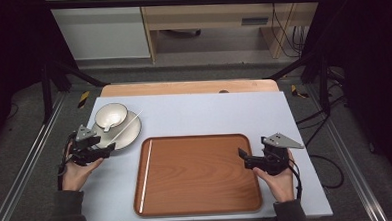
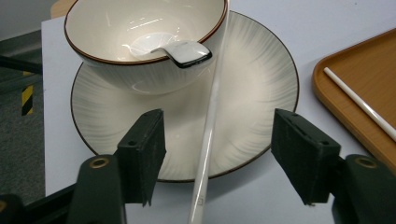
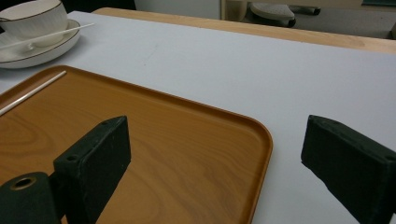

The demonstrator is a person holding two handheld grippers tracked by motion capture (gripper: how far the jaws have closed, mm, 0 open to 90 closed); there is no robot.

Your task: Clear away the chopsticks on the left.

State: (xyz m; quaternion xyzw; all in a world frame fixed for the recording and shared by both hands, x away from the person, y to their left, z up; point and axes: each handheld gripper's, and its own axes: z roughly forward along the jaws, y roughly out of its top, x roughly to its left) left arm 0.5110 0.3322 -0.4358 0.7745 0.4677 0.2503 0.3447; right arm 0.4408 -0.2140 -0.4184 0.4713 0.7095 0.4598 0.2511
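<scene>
A white plate (image 1: pixel 127 134) lies at the table's left, with a white bowl (image 1: pixel 110 115) on its far part. A white spoon (image 2: pixel 184 52) rests in the bowl (image 2: pixel 140 42). One white chopstick (image 2: pixel 209 126) lies across the plate (image 2: pixel 261 93), another chopstick (image 1: pixel 146 175) lies along the left side of the brown tray (image 1: pixel 197 175). My left gripper (image 1: pixel 107 151) is open at the plate's near rim, its jaws either side of the chopstick's near end. My right gripper (image 1: pixel 242 156) is open, straddling the tray's (image 3: pixel 163 135) right edge with nothing between its jaws.
The tray sits in the middle front of a pale blue mat (image 1: pixel 209 112) on a wooden table (image 1: pixel 188 88). Dark frame posts (image 1: pixel 322 75) stand at both sides, and cables (image 1: pixel 331 164) lie on the floor at the right.
</scene>
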